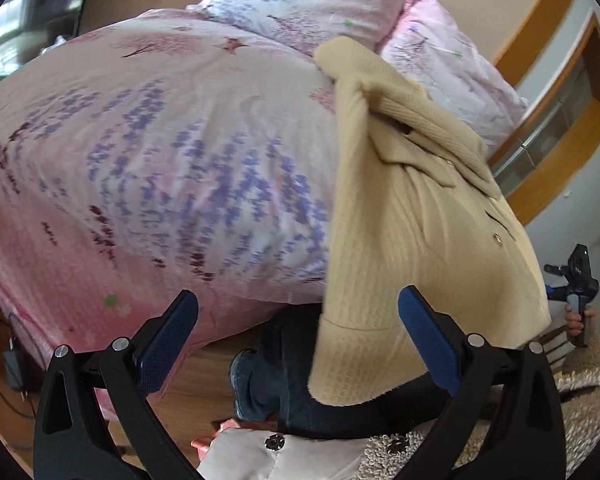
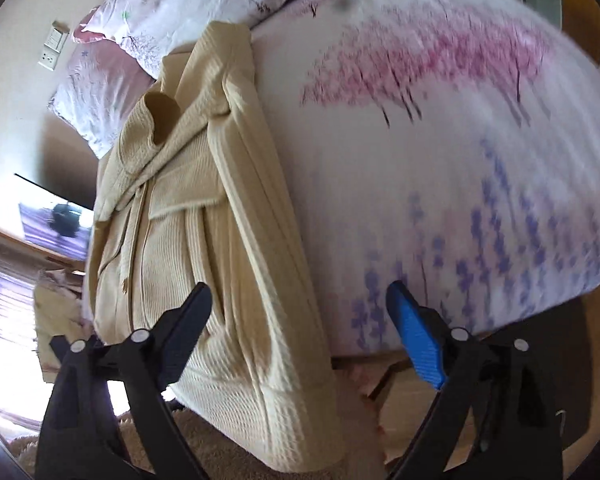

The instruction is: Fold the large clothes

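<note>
A cream waffle-knit jacket [image 1: 420, 216] with small buttons lies along the edge of the bed and hangs over its foot; in the right wrist view it [image 2: 204, 240] lies partly folded lengthwise, collar toward the pillows. My left gripper [image 1: 298, 336] is open and empty, its jaws wide apart just off the bed's foot, with the jacket's hem between and beyond them. My right gripper [image 2: 300, 320] is open and empty, above the jacket's lower right part. The right gripper also shows in a hand at the far right of the left wrist view [image 1: 576, 280].
The bed [image 1: 160, 168] has a pink floral cover with purple flowers. Two pillows [image 1: 320, 0] lie at its head. Wooden floor [image 1: 196, 392] and my legs in dark trousers [image 1: 284, 380] are below. A wall socket [image 2: 50, 58] and a fluffy rug [image 2: 220, 440] show.
</note>
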A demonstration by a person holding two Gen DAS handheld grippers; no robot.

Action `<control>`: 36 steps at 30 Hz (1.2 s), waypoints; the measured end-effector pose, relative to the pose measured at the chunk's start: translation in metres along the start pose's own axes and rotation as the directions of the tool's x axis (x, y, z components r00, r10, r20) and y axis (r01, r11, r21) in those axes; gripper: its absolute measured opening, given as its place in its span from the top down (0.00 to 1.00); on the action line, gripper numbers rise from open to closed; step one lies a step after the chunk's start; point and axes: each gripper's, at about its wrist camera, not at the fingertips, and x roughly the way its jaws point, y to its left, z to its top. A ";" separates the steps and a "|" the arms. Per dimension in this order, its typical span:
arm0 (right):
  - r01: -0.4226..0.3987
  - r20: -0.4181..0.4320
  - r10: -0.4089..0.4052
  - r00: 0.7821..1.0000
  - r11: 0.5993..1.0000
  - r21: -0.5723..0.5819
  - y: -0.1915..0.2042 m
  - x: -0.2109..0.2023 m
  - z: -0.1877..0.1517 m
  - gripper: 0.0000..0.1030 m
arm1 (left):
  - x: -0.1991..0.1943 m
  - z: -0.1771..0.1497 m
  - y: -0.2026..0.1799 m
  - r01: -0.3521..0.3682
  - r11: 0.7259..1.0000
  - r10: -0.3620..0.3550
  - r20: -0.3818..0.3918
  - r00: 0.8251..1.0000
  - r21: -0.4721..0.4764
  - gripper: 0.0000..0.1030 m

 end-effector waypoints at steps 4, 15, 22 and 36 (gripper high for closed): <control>-0.073 -0.006 0.073 0.997 0.997 0.002 -0.005 -0.001 -0.010 0.24 | 0.010 -0.003 -0.003 0.038 0.999 -0.038 -0.013 0.999 -0.001 0.02; -0.067 -0.122 0.063 0.990 0.997 -0.031 0.007 0.006 -0.043 0.28 | 0.035 -0.009 -0.010 0.141 0.990 -0.141 -0.086 0.986 -0.010 0.08; -0.175 -0.151 0.174 0.973 0.985 0.010 0.004 0.031 -0.047 0.41 | 0.048 -0.021 -0.009 0.262 0.963 -0.268 -0.121 0.956 -0.066 0.10; -0.252 -0.175 0.246 0.953 0.968 -0.009 0.023 0.037 -0.063 0.77 | 0.057 -0.028 -0.015 0.360 0.928 -0.371 -0.154 0.916 -0.095 0.47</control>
